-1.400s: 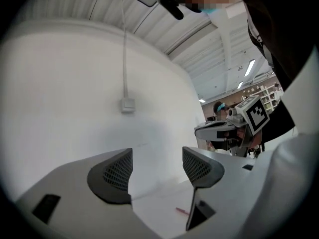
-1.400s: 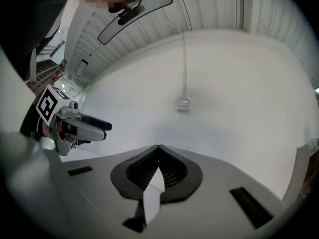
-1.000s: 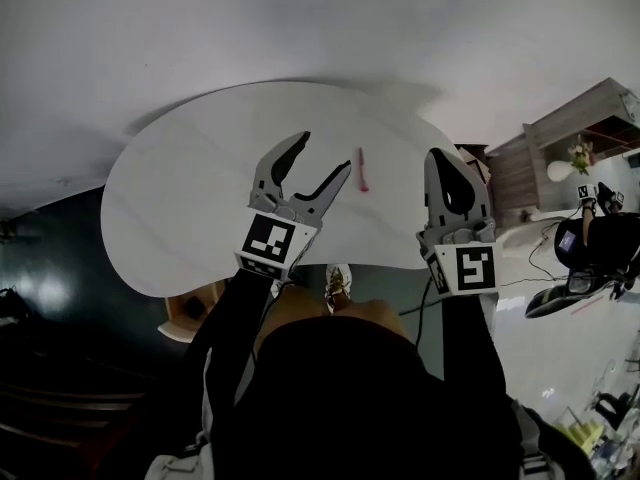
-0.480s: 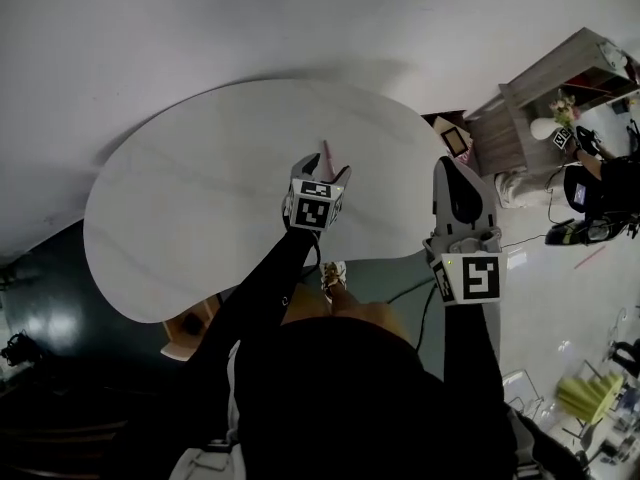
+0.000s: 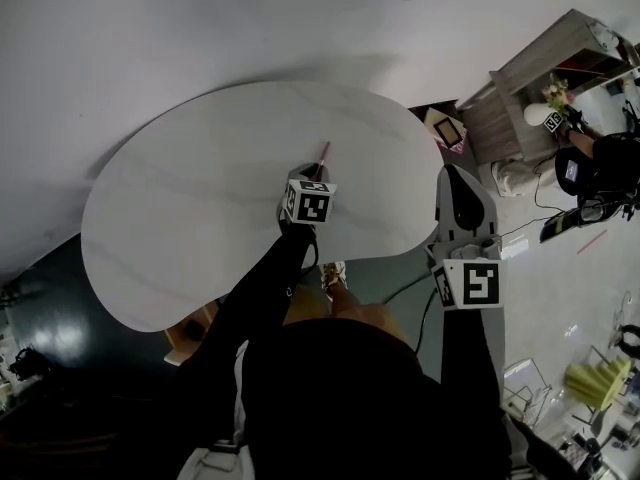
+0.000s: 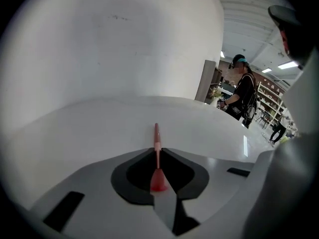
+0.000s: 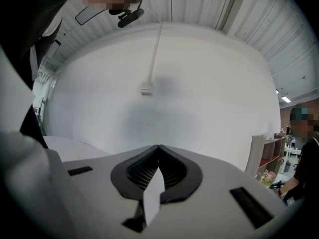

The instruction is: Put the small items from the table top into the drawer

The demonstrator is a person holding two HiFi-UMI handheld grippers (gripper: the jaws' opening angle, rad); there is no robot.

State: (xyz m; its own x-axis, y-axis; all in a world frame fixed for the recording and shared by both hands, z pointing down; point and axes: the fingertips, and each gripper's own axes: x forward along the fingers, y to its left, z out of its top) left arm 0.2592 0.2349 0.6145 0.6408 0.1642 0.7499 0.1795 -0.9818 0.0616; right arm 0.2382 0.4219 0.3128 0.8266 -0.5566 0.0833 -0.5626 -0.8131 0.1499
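Left claw: the left gripper [image 5: 319, 171] tilts down onto the white table [image 5: 190, 208]; its jaws have just been closing and now pinch the pink stick [image 5: 323, 152]; in the left gripper view the tips of the left gripper [image 6: 157, 150] meet on the shaft.
Pink stick: the pink stick [image 6: 157, 137] lies on the table top (not in any drawer); its wider reddish end sits in the hollow behind the jaw tips; its thin end pokes straight out ahead of the claw, toward the wall.
Right claw: the right gripper [image 5: 456, 180] is held about level, off the table's edge and well to the right of the left claw; in its own view the right gripper [image 7: 158, 147] has its jaws pressed together with nothing between them.
Table: the bare top [image 6: 94, 128] spreads ahead of the left claw and to both sides of it.
Beyond the right claw: a wooden shelf unit [image 5: 520, 98] stands ahead and to its right; a bystander in dark clothes [image 5: 590, 173] stands by it.
Arms: black sleeves [image 5: 265, 288] lead back from both claws.
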